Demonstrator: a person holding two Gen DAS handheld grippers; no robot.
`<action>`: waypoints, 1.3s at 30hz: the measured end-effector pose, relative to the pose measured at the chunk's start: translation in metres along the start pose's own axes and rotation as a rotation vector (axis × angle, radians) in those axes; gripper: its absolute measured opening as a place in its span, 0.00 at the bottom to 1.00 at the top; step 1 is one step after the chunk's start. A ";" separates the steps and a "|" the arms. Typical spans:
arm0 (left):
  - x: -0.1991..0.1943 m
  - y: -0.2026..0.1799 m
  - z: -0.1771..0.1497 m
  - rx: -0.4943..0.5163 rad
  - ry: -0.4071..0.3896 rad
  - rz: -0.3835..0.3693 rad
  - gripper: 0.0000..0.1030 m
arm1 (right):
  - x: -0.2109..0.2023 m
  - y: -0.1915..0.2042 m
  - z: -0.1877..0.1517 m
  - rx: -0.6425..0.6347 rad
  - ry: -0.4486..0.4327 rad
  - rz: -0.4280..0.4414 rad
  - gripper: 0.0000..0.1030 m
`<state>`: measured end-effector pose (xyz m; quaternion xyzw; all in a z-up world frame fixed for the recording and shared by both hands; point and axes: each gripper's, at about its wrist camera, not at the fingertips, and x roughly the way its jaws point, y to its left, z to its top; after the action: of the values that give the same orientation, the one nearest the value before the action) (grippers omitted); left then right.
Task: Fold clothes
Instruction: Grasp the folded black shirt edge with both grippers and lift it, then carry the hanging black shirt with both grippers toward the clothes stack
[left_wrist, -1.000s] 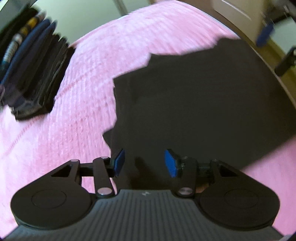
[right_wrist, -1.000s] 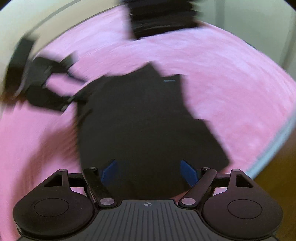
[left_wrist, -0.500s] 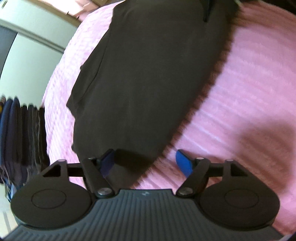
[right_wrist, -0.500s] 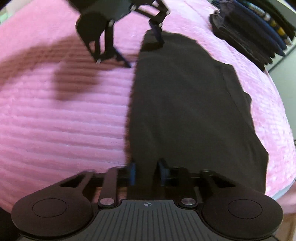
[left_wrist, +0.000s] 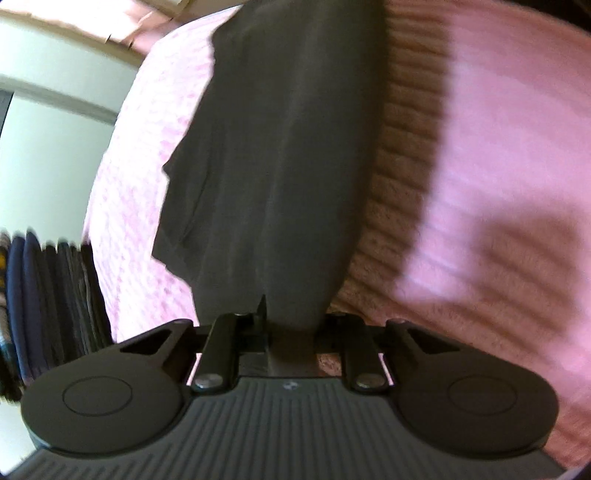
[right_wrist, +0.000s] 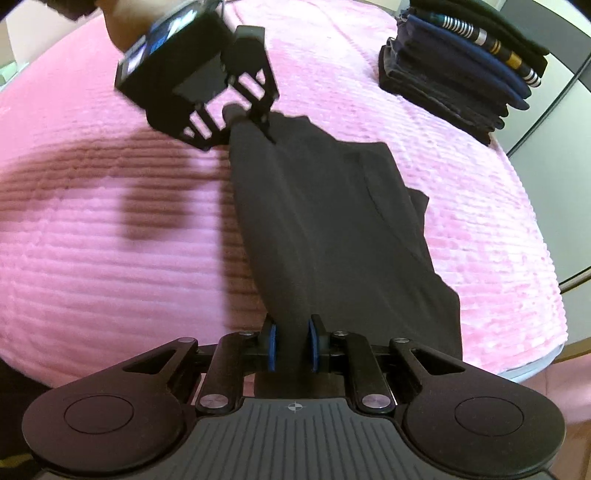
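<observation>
Stretching: a dark garment is held taut between the two grippers, one end in each, over a pink ribbed bedspread.
Right gripper: its blue-padded fingers are drawn narrow and pressed on a bunched end of the garment – the cloth is pinched between them.
Left gripper: its jaws have just been closing; they are now narrow, with the other end of the garment clamped between them. In the right wrist view the same gripper is seen at the far end of the cloth, gathering it to a point.
Garment position: its gripped edge is lifted off the bedspread, while the loose side with a folded flap is draped on the bed towards the stack.
Stack: folded clothes – dark and navy, one striped – are piled near the bed's far corner, well apart from the garment.
Shadow: cast on the bedspread beside the left gripper.
</observation>
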<state>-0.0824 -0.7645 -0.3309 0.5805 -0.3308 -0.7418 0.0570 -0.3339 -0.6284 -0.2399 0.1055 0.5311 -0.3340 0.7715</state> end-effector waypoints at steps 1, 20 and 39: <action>-0.004 0.006 0.001 -0.037 0.005 -0.010 0.12 | 0.002 0.002 -0.001 -0.004 0.003 -0.004 0.20; -0.050 0.051 0.022 -0.350 0.002 -0.169 0.12 | 0.038 0.015 -0.020 -0.094 0.094 -0.085 0.17; -0.164 0.161 0.005 -0.617 0.079 0.094 0.12 | -0.069 -0.137 0.139 -0.345 -0.257 -0.197 0.14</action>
<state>-0.0831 -0.8106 -0.1058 0.5484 -0.1143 -0.7805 0.2775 -0.3311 -0.7757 -0.0944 -0.1234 0.4856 -0.3225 0.8031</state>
